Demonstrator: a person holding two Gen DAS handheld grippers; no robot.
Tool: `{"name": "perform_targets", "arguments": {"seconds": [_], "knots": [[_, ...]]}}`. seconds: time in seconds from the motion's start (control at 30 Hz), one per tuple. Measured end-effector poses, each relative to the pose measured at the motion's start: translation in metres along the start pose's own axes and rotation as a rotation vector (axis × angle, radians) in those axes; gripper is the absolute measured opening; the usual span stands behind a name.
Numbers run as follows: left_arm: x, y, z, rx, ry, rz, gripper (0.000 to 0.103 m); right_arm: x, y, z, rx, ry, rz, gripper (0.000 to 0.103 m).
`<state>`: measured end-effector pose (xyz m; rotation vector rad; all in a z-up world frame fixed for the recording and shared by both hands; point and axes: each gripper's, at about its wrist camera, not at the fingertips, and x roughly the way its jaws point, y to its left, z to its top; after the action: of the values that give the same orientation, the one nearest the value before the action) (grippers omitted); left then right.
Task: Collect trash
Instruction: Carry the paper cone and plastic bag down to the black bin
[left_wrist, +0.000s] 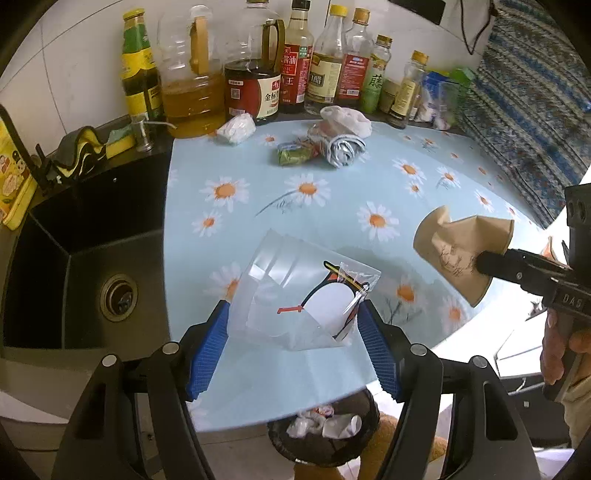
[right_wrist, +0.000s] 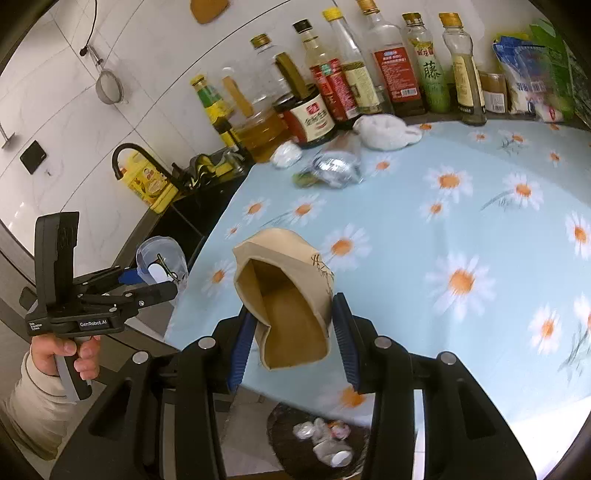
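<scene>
Your left claw is pinching a clear plastic cup with a penguin print, its blue pads pressed against both sides; the cup lies tilted, mouth facing away toward the sink side, held above the near edge of the tabletop. Your right claw is pinching a crushed brown paper cup, open end turned toward the camera, also above the near edge of the tabletop. Below that edge, on the floor, stands a dark trash bin already holding crumpled white pieces. Further trash remains at the far side of the tabletop: a crumpled white tissue, a green wrapper, a silvery foil packet and a white plastic bag, grouped near one another just in front of the row of condiment bottles along the wall. A black sink adjoins the tabletop on the left, with a yellow sponge on its rim.
</scene>
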<state>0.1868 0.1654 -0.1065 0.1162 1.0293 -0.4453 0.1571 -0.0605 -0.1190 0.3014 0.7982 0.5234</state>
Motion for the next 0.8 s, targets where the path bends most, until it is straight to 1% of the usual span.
{"name": "perform_targets", "arguments": {"seconds": [0.13,0.33,0.6,0.8], "knots": [[-0.011,0.012,-0.022,-0.004,0.0,-0.035,0.068,-0.002,0.026,-0.027,0.026,-0.007,-0.015,0.042],[-0.019,0.018,-0.05,0.007,0.018,-0.076,0.068,-0.004,0.052,-0.066,0.061,-0.001,-0.032,0.042],[-0.02,0.015,-0.086,-0.008,0.045,-0.116,0.068,-0.008,0.064,-0.1,0.086,0.024,-0.028,0.042],[-0.014,0.006,-0.108,-0.017,0.071,-0.127,0.068,-0.006,0.065,-0.119,0.083,0.056,-0.012,0.042]]}}
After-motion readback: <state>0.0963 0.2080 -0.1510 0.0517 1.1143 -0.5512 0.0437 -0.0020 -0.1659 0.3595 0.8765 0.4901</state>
